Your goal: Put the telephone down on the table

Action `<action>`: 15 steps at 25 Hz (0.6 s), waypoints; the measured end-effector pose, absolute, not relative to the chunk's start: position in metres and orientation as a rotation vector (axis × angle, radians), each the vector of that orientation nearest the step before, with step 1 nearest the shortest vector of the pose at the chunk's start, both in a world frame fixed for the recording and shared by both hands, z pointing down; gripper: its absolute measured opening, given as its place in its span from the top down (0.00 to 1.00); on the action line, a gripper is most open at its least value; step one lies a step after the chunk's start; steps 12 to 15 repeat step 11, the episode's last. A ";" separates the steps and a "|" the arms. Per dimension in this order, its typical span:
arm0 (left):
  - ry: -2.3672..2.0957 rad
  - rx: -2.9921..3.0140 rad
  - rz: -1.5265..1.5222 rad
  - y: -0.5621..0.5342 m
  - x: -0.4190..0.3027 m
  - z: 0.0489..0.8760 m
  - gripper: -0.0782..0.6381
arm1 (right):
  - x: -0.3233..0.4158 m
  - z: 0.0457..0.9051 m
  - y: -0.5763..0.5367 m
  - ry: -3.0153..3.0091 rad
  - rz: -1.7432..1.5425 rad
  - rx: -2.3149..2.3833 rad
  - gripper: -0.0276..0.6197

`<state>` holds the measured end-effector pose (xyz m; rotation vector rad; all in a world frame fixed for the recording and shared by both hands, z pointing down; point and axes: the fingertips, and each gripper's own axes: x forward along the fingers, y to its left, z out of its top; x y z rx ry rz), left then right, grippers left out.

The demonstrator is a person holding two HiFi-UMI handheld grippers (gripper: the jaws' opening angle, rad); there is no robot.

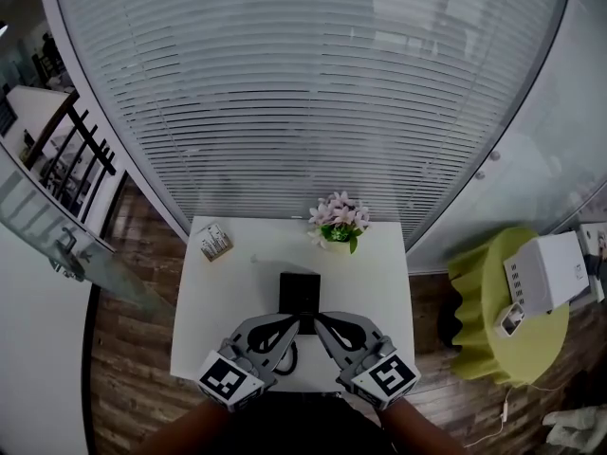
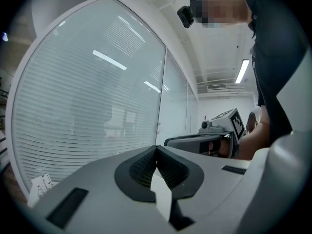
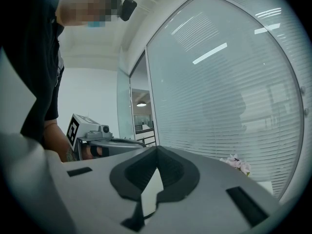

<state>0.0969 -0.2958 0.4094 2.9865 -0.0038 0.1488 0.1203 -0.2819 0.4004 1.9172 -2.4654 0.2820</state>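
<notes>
From where I stand, the black telephone (image 1: 300, 290) lies flat in the middle of the white desk (image 1: 379, 282), just beyond the tips of the two claws. The left claw (image 1: 295, 321) and the right claw (image 1: 319, 321) are both clenched tight with nothing between their jaws. Each claw's own view shows its pads pressed together on empty air. They hover side by side near the desk's front edge, pointing roughly level. A dark cord (image 1: 288, 356) loops beneath them (I can't tell where it ends).

To my eye the telephone is already down, or else no lift has begun; I'd guess the first. If it does need handling, both claws must open first, wide enough to take the body by its long sides, one claw to each side. They should hold it level so it lands flat, well clear of the pink flowers (image 1: 339, 218) at the far edge and the small box (image 1: 214, 242) at the far left corner. Mind that the cord doesn't snag a jaw.
</notes>
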 end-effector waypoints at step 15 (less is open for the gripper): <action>0.045 3.007 0.154 -0.293 0.097 0.410 0.88 | 0.120 0.402 -0.281 -2.457 0.294 1.928 0.92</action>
